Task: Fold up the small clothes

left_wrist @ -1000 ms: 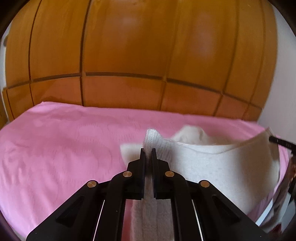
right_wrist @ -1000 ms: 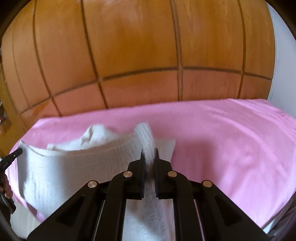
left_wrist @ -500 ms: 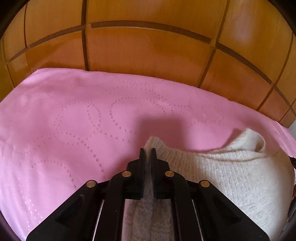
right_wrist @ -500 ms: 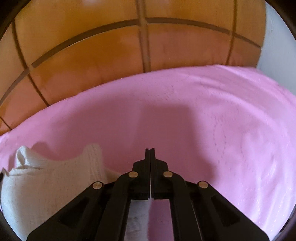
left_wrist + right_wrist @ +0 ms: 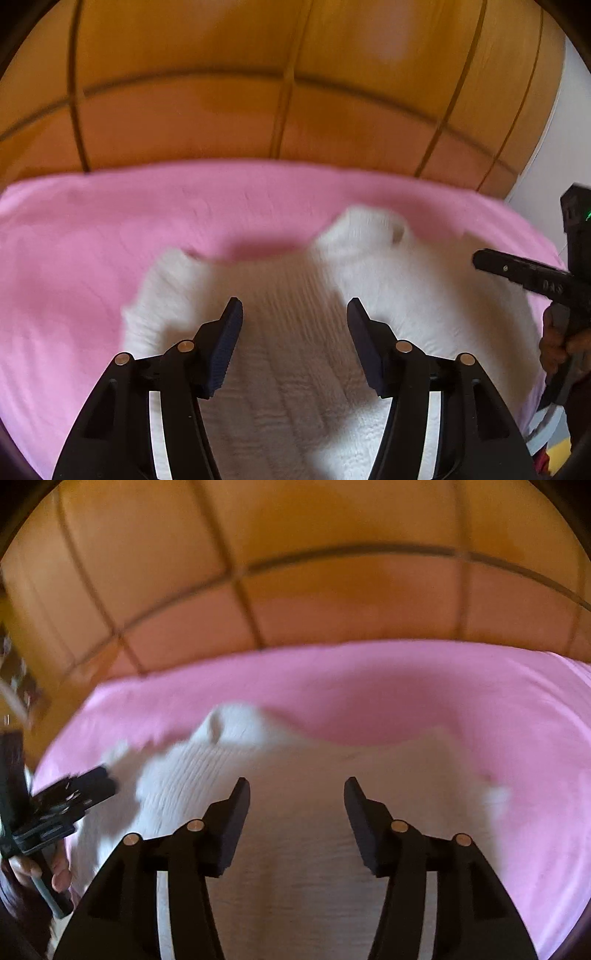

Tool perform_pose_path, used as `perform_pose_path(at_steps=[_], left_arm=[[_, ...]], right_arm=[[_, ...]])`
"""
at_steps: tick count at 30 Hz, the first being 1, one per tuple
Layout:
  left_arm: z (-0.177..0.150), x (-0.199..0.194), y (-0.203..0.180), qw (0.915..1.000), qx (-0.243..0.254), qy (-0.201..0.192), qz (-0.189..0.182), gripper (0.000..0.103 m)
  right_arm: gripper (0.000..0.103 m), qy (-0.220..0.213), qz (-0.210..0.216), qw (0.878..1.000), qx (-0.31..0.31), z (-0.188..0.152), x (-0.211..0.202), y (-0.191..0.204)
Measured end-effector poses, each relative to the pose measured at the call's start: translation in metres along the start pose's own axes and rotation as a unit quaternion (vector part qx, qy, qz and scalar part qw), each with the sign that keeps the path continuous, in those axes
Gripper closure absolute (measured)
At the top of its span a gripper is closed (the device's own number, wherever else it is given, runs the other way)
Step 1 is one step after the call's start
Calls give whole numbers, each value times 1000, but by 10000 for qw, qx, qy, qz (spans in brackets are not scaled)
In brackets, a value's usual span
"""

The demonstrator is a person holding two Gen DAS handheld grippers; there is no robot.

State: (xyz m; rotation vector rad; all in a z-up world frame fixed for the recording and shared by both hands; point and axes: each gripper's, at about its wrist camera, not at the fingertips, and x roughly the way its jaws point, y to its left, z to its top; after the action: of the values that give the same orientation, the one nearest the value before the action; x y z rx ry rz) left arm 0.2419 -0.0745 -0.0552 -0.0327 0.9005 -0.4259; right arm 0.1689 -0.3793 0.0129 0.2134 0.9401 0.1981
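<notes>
So both my tongs are over the white knit sweater (image 5: 295, 369) right now, which is lying on the pink bedspread (image 5: 74, 277), closer to my edge of the bed than to the wooden headboard (image 5: 295, 92) at the far side. My left gripper (image 5: 294, 314) has its jaws opening, spread about halfway, with nothing pinched between them; the ribbed knit just shows through the gap underneath. Same deal with my right gripper (image 5: 296, 794): jaws opening, roughly half wide, only the sweater's fabric visible below, no pads pressing on it. The sweater's far edge is bunched up into a couple of lumps, and everything's a bit blurry so I can't make out which part is the collar or a sleeve. From the left camera I can see my other tong off at the right edge with my hand (image 5: 557, 347) wrapped on its handle, and the right camera shows my left hand (image 5: 37, 871) low at the left side.
</notes>
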Motion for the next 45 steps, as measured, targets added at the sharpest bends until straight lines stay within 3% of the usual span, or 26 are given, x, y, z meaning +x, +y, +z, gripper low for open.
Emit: perform_pose_path(at_steps=[1, 2, 3, 4, 12, 15, 17, 22, 23, 24, 25, 27, 31, 34, 38, 39, 41, 45], left_arm=[[-1, 7, -2, 10000, -6, 68, 16, 63], [-4, 10, -3, 9999, 38, 65, 77, 72], [-5, 10, -4, 9999, 96, 10, 143, 86], [-6, 8, -7, 9997, 135, -86, 173, 98], [17, 3, -15, 9956, -139, -620, 685, 100], [16, 24, -18, 9942, -7, -386, 1005, 100], [10, 45, -16, 9938, 7, -13, 1111, 100], [15, 37, -10, 9933, -181, -37, 1143, 91], [14, 28, -13, 9929, -168, -104, 1172, 87], [12, 20, -16, 9930, -156, -182, 1159, 75], [8, 6, -21, 9933, -157, -320, 1102, 56], [-5, -25, -32, 9945, -158, -666, 799, 45], [-38, -57, -64, 9958, 79, -863, 294, 45], [-68, -60, -86, 9970, 308, -701, -98, 45], [-107, -32, -99, 9986, 513, -155, 49, 45], [-112, -28, -99, 9983, 533, -230, 85, 44], [-113, -30, -103, 9973, 625, -304, 217, 44], [-96, -40, -95, 9995, 198, -218, 107, 44]], right_arm=[[55, 176, -54, 9998, -125, -4, 12, 9], [73, 275, -121, 9993, -204, -7, 20, 14], [81, 289, -177, 9989, -309, -11, 25, 19], [95, 260, -174, 9988, -383, -12, 26, 22], [99, -501, -561, 9965, -367, 10, 9, 29], [99, -274, -892, 9945, -476, 8, 36, 27], [98, 31, -1031, 9937, -433, -2, 62, 22], [88, -52, -915, 9955, -253, -4, 56, 15], [78, -66, -901, 9956, -233, -5, 51, 14], [59, -103, -915, 9955, -229, -4, 45, 14], [52, -232, -920, 9953, -200, -8, 31, 13], [50, -409, -815, 9957, -165, -16, 7, 12], [49, -465, -681, 9964, -202, -44, -31, 8], [47, -380, -806, 9959, -129, -73, -46, -5], [47, -362, -759, 9952, 502, -106, -59, -46], [48, -359, -697, 9952, 592, -110, -59, -53], [48, -530, -503, 9945, 755, -117, -59, -64], [45, -534, -800, 9936, 596, -111, -62, -49]])
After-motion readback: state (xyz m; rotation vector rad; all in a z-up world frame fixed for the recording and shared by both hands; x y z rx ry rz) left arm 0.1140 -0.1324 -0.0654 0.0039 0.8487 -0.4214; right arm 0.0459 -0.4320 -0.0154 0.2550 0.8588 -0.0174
